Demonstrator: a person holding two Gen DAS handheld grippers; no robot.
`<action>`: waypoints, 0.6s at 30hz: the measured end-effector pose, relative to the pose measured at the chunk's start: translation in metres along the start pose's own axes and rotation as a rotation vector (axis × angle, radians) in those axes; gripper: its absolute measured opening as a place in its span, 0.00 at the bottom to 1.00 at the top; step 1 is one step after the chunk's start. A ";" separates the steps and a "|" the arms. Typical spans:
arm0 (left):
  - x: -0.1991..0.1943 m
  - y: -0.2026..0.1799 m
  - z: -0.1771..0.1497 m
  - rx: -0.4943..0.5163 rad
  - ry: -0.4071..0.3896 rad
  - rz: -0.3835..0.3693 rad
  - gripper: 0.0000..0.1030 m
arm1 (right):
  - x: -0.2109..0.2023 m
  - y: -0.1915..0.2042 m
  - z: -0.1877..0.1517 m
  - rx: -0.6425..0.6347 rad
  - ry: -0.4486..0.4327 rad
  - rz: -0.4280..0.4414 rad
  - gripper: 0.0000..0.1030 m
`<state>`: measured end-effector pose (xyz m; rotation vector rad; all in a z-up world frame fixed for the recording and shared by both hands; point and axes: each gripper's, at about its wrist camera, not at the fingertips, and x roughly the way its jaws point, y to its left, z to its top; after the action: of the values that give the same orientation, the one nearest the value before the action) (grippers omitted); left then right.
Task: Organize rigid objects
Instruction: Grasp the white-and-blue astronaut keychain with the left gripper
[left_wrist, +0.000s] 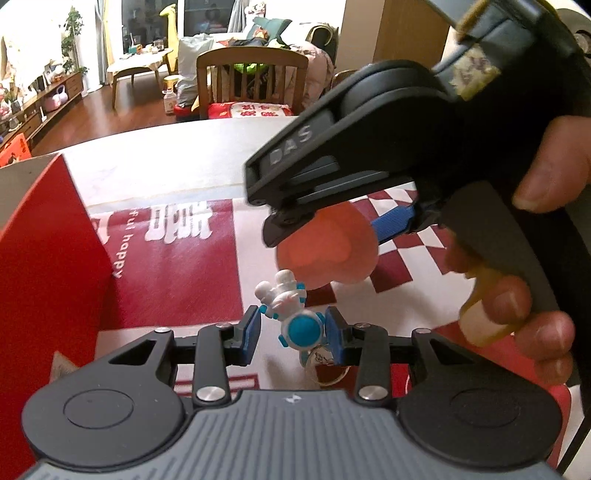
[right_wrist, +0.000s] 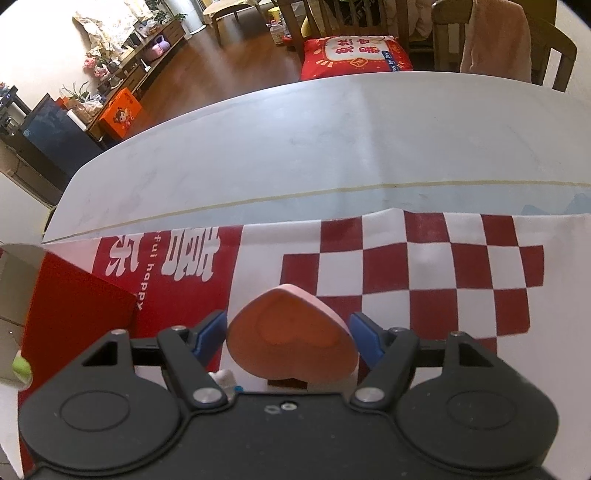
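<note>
A small white and blue astronaut figurine (left_wrist: 291, 317) with a key ring lies slanted on the mat between the blue pads of my left gripper (left_wrist: 293, 328). The right pad presses on its blue helmet and the left pad (left_wrist: 253, 328) meets its arm, so the gripper is shut on it. Just beyond it, a pink heart-shaped block (left_wrist: 325, 254) sits between the fingers of my right gripper (left_wrist: 328, 229). In the right wrist view both blue pads of the right gripper (right_wrist: 288, 334) touch the sides of the heart block (right_wrist: 291, 339). A hand (left_wrist: 535, 314) holds that gripper.
A red box (left_wrist: 48, 258) stands open at the left, also visible as the red box (right_wrist: 81, 314) in the right wrist view. A red and white checked mat (right_wrist: 424, 266) covers the near part of the white table (right_wrist: 295, 147). A wooden chair (left_wrist: 251, 70) with a red cushion stands behind the far edge.
</note>
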<state>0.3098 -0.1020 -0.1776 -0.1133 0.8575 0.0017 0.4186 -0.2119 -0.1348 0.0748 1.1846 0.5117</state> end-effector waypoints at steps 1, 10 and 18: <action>-0.002 0.001 0.000 -0.005 0.001 -0.003 0.36 | -0.003 -0.001 -0.001 0.005 -0.002 0.002 0.71; -0.023 0.009 0.007 -0.032 0.007 -0.013 0.36 | -0.030 0.004 -0.017 -0.010 -0.011 0.020 0.71; -0.049 0.015 0.004 -0.038 -0.002 -0.035 0.36 | -0.063 0.009 -0.033 -0.044 -0.021 0.029 0.71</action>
<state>0.2799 -0.0842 -0.1393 -0.1640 0.8534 -0.0144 0.3682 -0.2373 -0.0903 0.0601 1.1530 0.5613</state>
